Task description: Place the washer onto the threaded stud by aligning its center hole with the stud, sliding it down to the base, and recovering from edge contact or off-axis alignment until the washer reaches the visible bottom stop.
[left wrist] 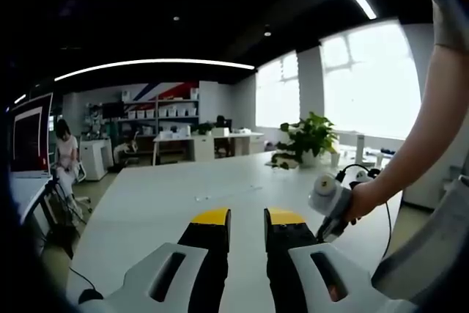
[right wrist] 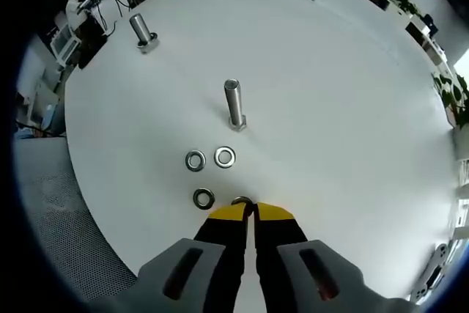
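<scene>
The right claw (right wrist: 253, 212) is gripping a washer (right wrist: 241, 201) at its tips, jaws nearly closed on it. The stud (right wrist: 234, 103) is standing upright straight ahead, beyond three loose washers (right wrist: 204, 198) lying between. The left claw (left wrist: 247, 218), slightly parted and empty, is hovering over the white table (right wrist: 330, 108) in an office.

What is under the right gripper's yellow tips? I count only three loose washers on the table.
A fourth washer peeks out at the right gripper tips, jaws nearly closed on it. Only its upper rim shows; the rest is covered, so the grip itself is unclear.
</scene>
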`<state>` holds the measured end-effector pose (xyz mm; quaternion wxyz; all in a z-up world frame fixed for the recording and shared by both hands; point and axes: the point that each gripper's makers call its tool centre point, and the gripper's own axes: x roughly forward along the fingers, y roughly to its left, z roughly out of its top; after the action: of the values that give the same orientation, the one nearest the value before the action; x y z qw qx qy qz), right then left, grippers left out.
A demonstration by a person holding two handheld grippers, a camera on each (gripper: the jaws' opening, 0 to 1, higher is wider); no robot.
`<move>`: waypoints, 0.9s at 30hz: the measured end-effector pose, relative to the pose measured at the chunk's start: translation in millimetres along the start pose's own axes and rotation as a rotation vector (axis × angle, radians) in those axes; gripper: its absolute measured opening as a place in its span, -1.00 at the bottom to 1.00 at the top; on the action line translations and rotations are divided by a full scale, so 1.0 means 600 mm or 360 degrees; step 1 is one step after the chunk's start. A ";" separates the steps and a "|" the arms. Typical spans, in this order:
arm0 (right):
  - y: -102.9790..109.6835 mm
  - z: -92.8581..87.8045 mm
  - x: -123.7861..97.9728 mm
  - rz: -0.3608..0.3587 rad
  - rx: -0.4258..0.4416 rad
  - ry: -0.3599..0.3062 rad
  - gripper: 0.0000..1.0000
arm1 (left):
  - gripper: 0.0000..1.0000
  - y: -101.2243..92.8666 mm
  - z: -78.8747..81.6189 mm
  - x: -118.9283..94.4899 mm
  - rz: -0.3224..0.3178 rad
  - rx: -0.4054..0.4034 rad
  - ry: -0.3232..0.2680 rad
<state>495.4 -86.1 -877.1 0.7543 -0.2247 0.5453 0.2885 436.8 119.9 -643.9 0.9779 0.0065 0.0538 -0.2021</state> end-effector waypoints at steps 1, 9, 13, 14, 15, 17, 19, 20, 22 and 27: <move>0.001 0.000 0.000 -0.0003 -0.0012 -0.0008 -0.91 | -0.68 0.000 0.000 0.000 0.0001 0.0002 0.0000; -0.002 0.001 0.001 0.0001 -0.0037 -0.0006 -0.92 | -0.68 0.007 0.000 -0.001 0.0021 -0.0014 -0.0002; -0.001 0.000 0.000 0.0005 -0.0027 -0.0018 -0.93 | -0.68 0.006 -0.001 0.000 0.0021 -0.0011 0.0004; -0.001 0.000 0.000 0.0006 -0.0025 -0.0022 -0.93 | -0.68 0.005 -0.001 0.000 0.0020 -0.0006 0.0004; -0.002 0.000 0.000 0.0007 -0.0017 -0.0026 -0.93 | -0.68 0.005 -0.001 0.000 0.0020 0.0004 0.0005; 0.000 -0.002 -0.001 0.0008 -0.0005 -0.0026 -0.93 | -0.69 0.005 -0.003 -0.001 0.0019 0.0003 0.0011; 0.002 -0.006 -0.003 0.0010 -0.0002 -0.0018 -0.94 | -0.69 0.006 -0.003 -0.001 0.0024 0.0000 0.0013; 0.002 -0.008 -0.005 0.0011 0.0002 -0.0017 -0.94 | -0.69 0.007 -0.003 -0.001 0.0026 -0.0002 0.0012; 0.001 -0.008 -0.008 0.0009 0.0013 -0.0027 -0.94 | -0.69 0.007 -0.003 0.000 0.0027 -0.0004 0.0011; -0.003 0.003 -0.022 0.0011 0.0035 -0.0079 -0.94 | -0.69 0.008 -0.004 -0.001 0.0031 -0.0006 0.0017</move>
<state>494.7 -88.5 -863.8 0.7689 -0.2073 0.5304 0.2906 438.2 124.7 -646.6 0.9795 0.0063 0.0593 -0.1925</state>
